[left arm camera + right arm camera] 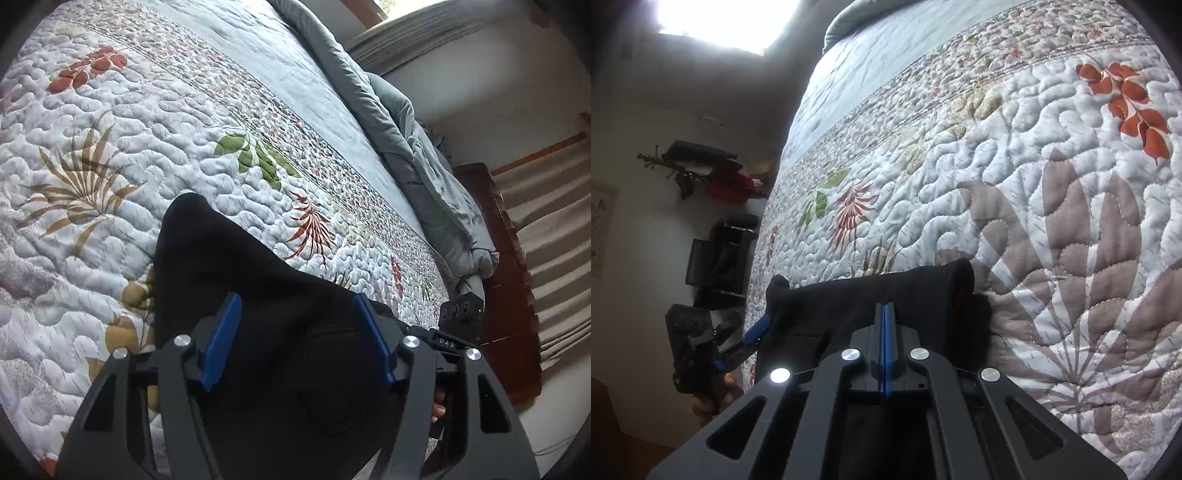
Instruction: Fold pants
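Observation:
Black pants [266, 295] lie bunched and folded on the quilted bed near its near edge. In the left wrist view my left gripper [297, 328] stands open. Its blue pads [221, 339] sit on either side of the dark cloth without pinching it. In the right wrist view the pants [849, 299] form a thick folded band. My right gripper [885, 310] is shut, with its blue pads pressed together in the top layer of the cloth. The left gripper [759, 330] shows at the pants' left end, held by a hand.
A floral quilt [147, 155] covers the bed, and a grey duvet [406, 140] is rolled along its far side. A dark wooden bed frame [495, 258] and curtains stand at the right. A wall rack with bags [716, 177] hangs beside the bed.

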The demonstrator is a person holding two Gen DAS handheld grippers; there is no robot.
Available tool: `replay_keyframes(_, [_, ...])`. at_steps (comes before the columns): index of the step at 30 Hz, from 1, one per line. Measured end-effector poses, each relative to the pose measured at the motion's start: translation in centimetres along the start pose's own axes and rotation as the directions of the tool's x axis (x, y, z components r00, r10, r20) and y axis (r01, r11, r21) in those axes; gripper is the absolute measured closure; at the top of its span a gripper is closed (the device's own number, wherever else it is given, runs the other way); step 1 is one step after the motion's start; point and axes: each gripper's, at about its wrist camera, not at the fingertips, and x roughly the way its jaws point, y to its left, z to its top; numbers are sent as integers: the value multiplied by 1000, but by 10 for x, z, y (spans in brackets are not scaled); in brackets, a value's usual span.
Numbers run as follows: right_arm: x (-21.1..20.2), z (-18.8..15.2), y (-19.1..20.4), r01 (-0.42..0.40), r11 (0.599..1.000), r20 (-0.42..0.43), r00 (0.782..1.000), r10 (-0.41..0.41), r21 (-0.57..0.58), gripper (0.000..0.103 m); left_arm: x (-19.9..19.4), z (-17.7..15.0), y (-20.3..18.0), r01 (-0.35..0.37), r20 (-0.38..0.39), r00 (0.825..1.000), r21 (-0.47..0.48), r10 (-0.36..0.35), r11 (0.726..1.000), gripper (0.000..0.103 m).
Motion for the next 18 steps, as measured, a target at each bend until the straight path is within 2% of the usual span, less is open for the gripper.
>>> replay_keyframes(2, [-7,-2,13,10,999,4,1000,-10,-32,103,-13,-3,-5,-16,21,1000,8,16,1000,39])
replay_keyframes(4, [-27,-8,29,-28,998,30,999,29,-61,89,-31,-10,-16,-46,61,997,47,43,998,35])
replay_keyframes(8, [-66,-35,54,-106,987,57,992,113,-117,88,-79,-46,-44,-65,127,991,174,43,983,34])
replay_keyframes(11, [-74,-70,61,-137,979,28,989,143,-151,88,-90,-84,-51,-22,98,995,223,0,975,33])
replay_keyframes(13, [-65,-88,57,-125,981,-3,992,126,-149,88,-83,-100,-46,-1,64,998,224,-14,975,33])
replay_keyframes(15, [-52,-99,44,-93,987,-24,996,90,-132,89,-65,-115,-34,-6,17,1000,206,2,978,35])
replay_keyframes(17, [-41,-102,23,-47,993,-33,998,44,-110,102,-48,-120,-22,-1,-21,1000,179,5,984,35])
replay_keyframes(18, [-39,-101,15,-48,994,-30,999,45,-100,103,-42,-121,-17,-5,-30,1000,171,10,985,36])
